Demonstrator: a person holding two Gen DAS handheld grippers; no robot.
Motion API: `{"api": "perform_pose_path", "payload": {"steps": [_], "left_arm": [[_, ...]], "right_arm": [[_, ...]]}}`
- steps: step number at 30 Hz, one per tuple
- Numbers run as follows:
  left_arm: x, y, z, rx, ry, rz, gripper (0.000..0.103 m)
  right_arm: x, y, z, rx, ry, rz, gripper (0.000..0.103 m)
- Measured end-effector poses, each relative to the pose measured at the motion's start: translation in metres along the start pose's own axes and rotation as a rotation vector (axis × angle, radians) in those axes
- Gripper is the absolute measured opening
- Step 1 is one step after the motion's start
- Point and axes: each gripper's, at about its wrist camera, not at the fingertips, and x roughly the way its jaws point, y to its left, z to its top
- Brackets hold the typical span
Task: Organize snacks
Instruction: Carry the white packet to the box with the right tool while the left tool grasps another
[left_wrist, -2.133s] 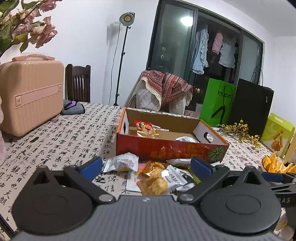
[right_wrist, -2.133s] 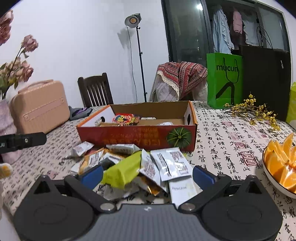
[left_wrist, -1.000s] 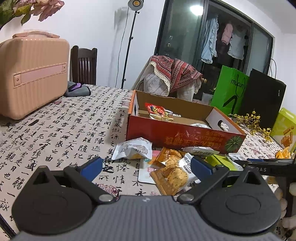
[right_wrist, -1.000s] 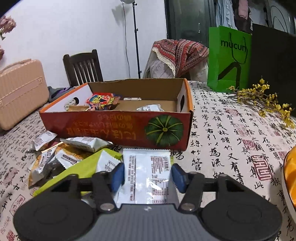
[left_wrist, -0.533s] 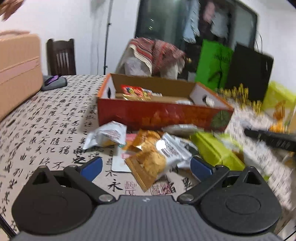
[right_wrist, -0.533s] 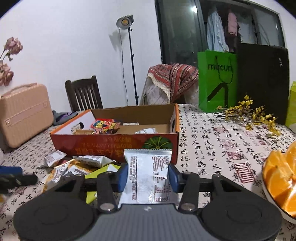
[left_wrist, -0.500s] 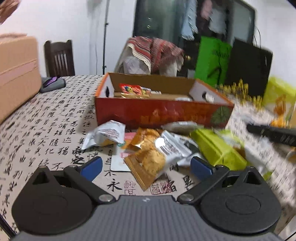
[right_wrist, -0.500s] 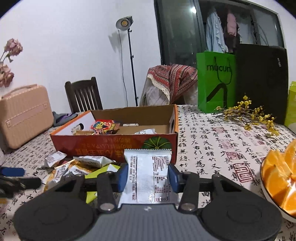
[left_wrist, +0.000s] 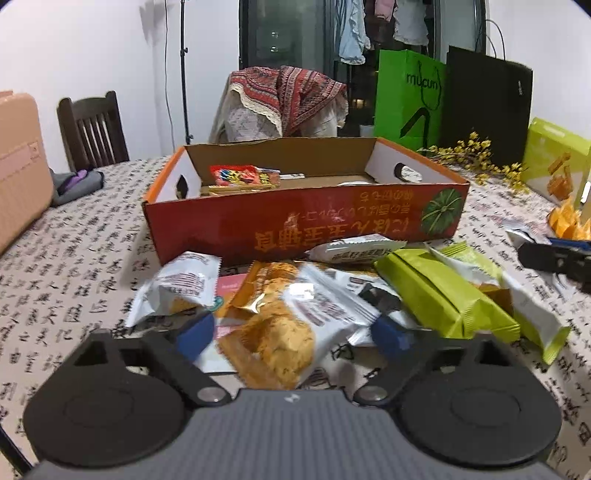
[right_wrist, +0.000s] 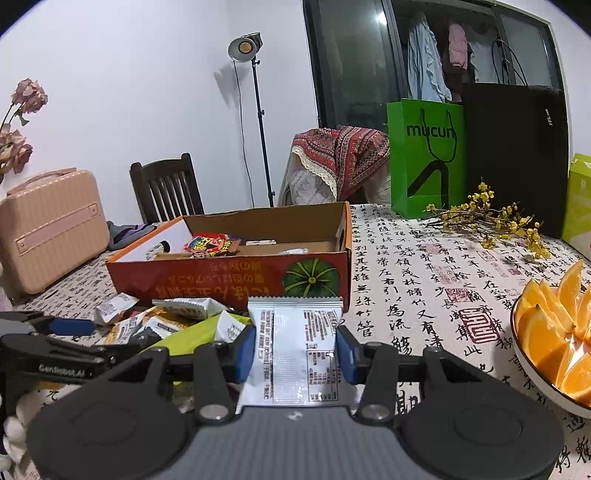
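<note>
A: What has the right claw (right_wrist: 295, 349) got?

B: A white snack packet (right_wrist: 293, 350), pinched flat by its side edges between the blue pads. It stands clear of the surface (right_wrist: 424, 280), with the open red box (right_wrist: 236, 277) just ahead of the claw and slightly to its left.

A: How would you expect it to handle?

B: Light and floppy, I'd judge. It is thin film with a crimped top seal, so it will bow if squeezed harder and could slide on the smooth wrapper. The edge grip looks adequate for a short carry into the box.

A: And the left claw (left_wrist: 291, 336)?

B: Its jaws are closing around the orange cracker packet (left_wrist: 273, 332), which lies on the surface between the pads at the near end of the loose pile. The picture is blurred, and I see no pad pressing on it yet.

A: Is that one fragile?

B: Probably. The contents look like crisp baked pieces in a puffy bag, so a hard pinch across the middle could crush them. I'd take it near the crimped end or the side seams, where there is only film.

A: Anything crowding it?

B: A white packet (left_wrist: 177, 288) just ahead to the left of that claw, and a long green packet (left_wrist: 443, 299) ahead to the right. Another wrapper overlaps the orange one's far right side and may drag along.
</note>
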Motion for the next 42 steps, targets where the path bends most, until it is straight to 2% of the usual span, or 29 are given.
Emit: {"api": "perform_pose_path", "payload": {"steps": [2,5,9,14,22,30,37,42], "left_arm": [[0.001,0.002,-0.001,-0.010,0.010,-0.019,0.061],[-0.004,0.007,-0.003,-0.034,-0.007,-0.039,0.050],[-0.014,0.012,-0.004,-0.053,-0.037,-0.057,0.040],[-0.027,0.017,-0.001,-0.073,-0.072,-0.080,0.031],[-0.046,0.023,0.017,-0.112,-0.169,-0.090,0.029],[-0.051,0.022,0.060,-0.132,-0.266,-0.089,0.029],[-0.030,0.020,0.101,-0.172,-0.300,-0.073,0.029],[-0.001,0.021,0.119,-0.207,-0.296,-0.050,0.029]], "right_arm": [[-0.001,0.001,0.000,-0.001,-0.002,0.004,0.045],[-0.002,0.002,0.001,0.000,-0.010,0.019,0.045],[-0.002,0.006,0.001,-0.003,-0.014,0.025,0.045],[-0.003,0.009,0.003,-0.003,-0.021,0.029,0.045],[-0.003,0.014,0.017,-0.008,-0.055,0.021,0.045],[0.011,0.024,0.057,-0.018,-0.110,0.015,0.045],[0.050,0.029,0.102,0.017,-0.119,-0.002,0.045],[0.090,0.028,0.118,0.039,-0.086,-0.027,0.045]]}}
